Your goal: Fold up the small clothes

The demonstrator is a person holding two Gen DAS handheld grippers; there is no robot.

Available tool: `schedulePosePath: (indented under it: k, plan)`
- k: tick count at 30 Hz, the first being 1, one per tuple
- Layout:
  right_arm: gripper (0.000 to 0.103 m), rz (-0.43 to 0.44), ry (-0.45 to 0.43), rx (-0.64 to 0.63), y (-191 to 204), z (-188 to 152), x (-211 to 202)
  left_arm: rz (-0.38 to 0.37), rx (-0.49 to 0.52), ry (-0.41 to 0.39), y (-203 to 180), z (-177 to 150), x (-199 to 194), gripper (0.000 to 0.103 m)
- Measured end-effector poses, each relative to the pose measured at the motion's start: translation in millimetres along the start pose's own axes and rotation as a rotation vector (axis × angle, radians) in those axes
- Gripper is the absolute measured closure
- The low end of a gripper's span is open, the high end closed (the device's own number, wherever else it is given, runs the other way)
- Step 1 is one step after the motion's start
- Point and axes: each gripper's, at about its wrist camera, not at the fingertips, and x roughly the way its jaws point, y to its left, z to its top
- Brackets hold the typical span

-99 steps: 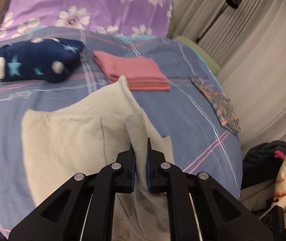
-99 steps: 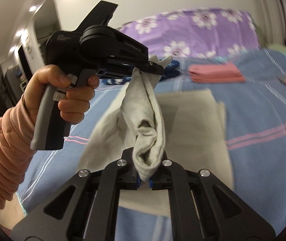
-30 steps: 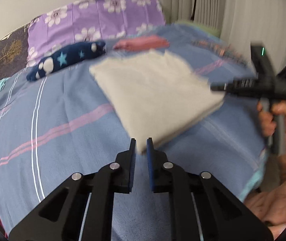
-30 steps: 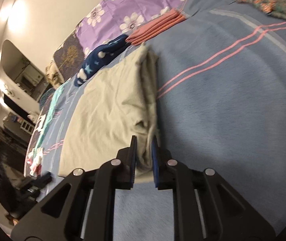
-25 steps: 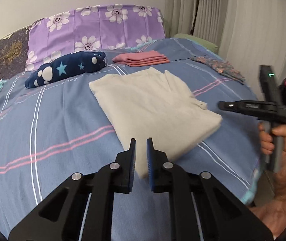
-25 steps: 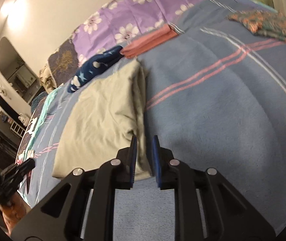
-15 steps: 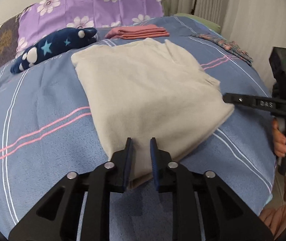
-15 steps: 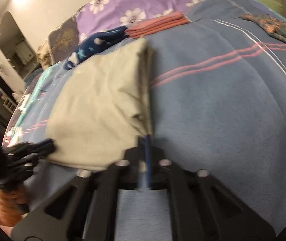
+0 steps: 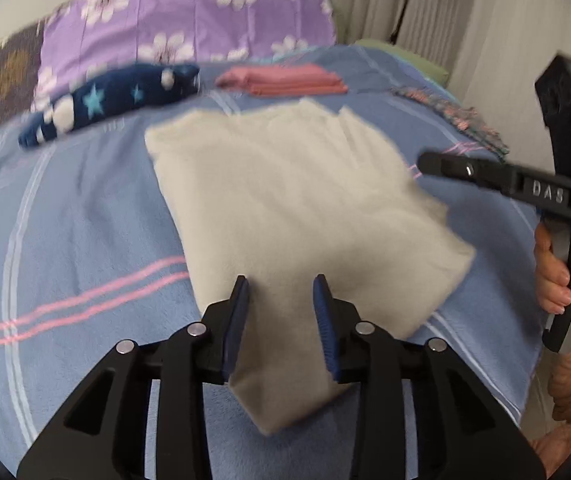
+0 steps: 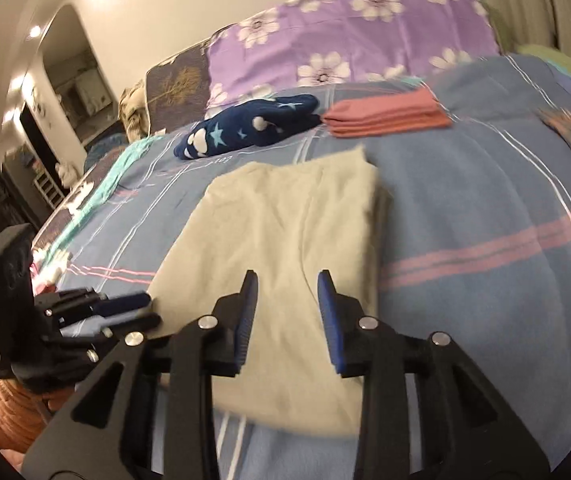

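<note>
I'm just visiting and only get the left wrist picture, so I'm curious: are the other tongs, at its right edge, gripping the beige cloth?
Observer: No. The right wrist view shows the right tongs opening with nothing pinched between them. The beige cloth lies folded on the bed beyond them.
Visitor: What is off to the left of the bed?
Observer: A lit, arched alcove in the wall, which your picture lacks.

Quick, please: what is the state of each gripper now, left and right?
Left gripper: jaws opening, holding nothing; beige cloth lies loose between them.
Right gripper: jaws opening, holding nothing.
</note>
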Motion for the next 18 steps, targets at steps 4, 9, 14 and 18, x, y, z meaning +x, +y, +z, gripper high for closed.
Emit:
schedulePosePath:
  k: [4,9,14,18]
  plan:
    - [0.071,-0.112,0.135,0.056,-28,-12,44,-0.018,0.051,-0.028,-3,-11,0,0.057]
    - [0.068,-0.152,0.113,-0.015,-14,-12,42,-0.043,0.070,-0.033,-5,-14,-1,0.047]
    - [0.065,-0.139,0.132,0.003,-12,-7,41,-0.073,0.027,-0.071,5,9,-15,0.047]
    - [0.062,-0.108,0.144,0.020,-20,-9,42,-0.024,-0.001,-0.090,23,47,-8,0.048]
